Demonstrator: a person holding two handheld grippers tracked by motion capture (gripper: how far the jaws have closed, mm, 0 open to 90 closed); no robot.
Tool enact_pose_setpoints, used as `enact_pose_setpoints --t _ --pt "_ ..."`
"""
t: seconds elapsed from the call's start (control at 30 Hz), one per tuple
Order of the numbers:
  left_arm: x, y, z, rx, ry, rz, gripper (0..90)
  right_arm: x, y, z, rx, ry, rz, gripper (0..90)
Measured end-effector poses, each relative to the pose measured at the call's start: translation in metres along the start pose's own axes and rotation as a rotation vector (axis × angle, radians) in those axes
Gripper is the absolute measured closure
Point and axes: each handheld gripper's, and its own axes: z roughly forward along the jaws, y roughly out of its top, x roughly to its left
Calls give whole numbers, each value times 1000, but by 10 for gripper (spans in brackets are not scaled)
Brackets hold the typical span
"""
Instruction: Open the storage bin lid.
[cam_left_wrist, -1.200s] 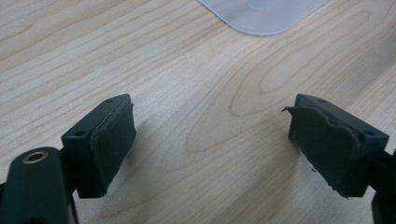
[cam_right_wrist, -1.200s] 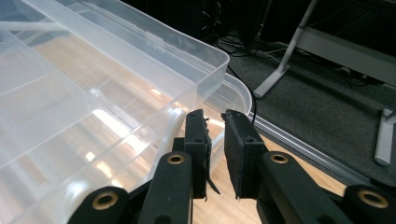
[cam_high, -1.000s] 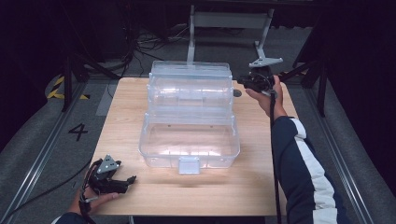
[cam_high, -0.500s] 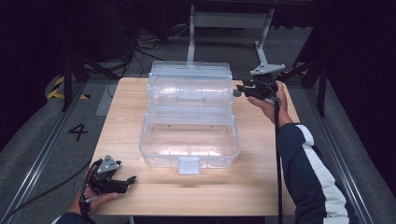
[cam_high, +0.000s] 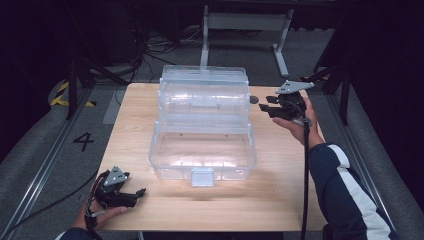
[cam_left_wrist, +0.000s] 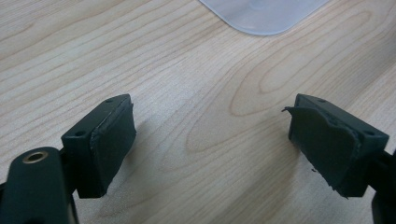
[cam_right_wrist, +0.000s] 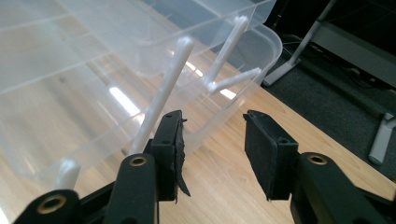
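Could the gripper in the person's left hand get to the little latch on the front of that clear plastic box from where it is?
Probably yes: the left gripper rests open on bare table, and nothing lies between it and the latch.

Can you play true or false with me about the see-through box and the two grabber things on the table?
1. The clear plastic storage box stands open on the light wooden table, its upper tray swung back. True.
2. The right gripper squeezes the box's white hinge arm. False: its jaws have just been opening, with nothing between them, and it sits beside the box.
3. The left gripper is near the table's front left corner. True.
4. The left gripper holds a red ball. False: its jaws are open, with bare wood between them.
5. The box has a small latch at its front. True.
6. The box is full of toys. False: it looks empty.
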Motion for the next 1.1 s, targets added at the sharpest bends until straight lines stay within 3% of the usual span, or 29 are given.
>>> enact_pose_setpoints --t 0.3,0.5,1.1 --pt "0 0 0 0 2 -3 151 12 -18 -11 22 -5 -36 535" --pt "0 0 -1 5 0 -3 151 17 -31 -19 18 -9 -31 521" --pt "-1 0 -1 5 4 -7 151 30 -71 -41 87 -47 -116 445"
